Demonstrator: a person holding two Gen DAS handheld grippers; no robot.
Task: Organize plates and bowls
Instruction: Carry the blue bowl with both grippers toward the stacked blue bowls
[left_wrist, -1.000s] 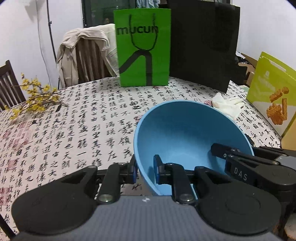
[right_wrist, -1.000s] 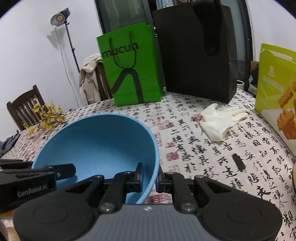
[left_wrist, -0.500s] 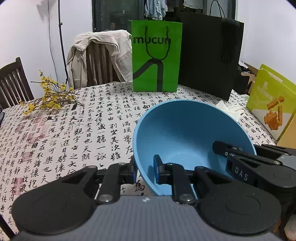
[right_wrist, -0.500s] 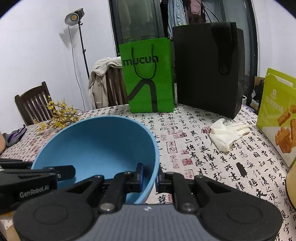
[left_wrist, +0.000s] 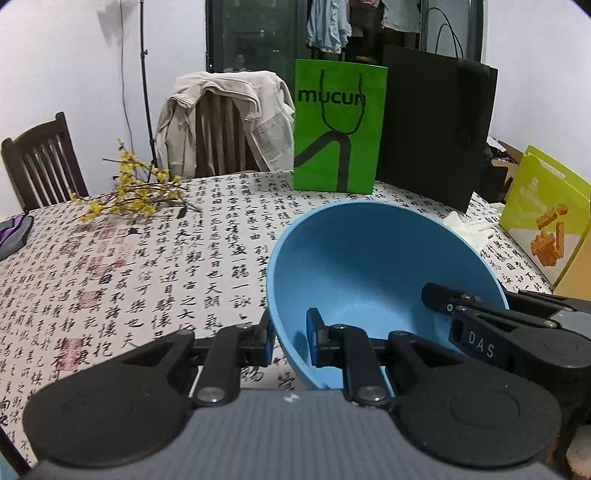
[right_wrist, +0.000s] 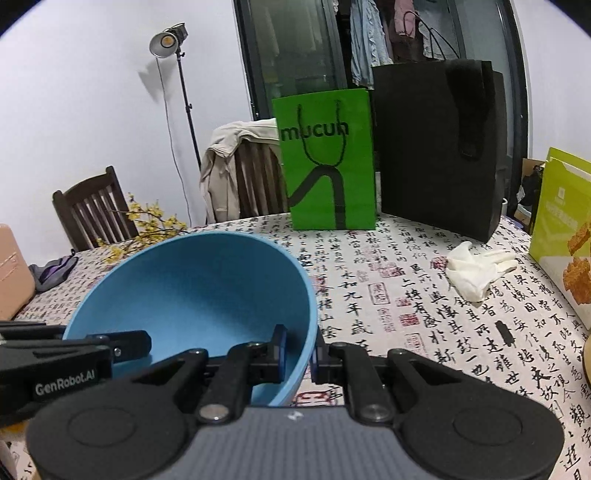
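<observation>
the blue bowl (left_wrist: 369, 266) hangs above the calligraphy tablecloth (left_wrist: 155, 258), in front of the green bag (left_wrist: 338, 129). left gripper (left_wrist: 290, 338) pinches its left rim; right gripper (right_wrist: 297, 354) pinches its right rim.

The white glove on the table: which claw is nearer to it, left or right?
Right. The right claw grips the blue bowl on the rim side facing the white glove; the left claw grips the opposite rim, farther away.

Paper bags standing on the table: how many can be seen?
2. The green bag stands at the table's far edge; the black bag stands right beside it. Others may be hidden.
</observation>
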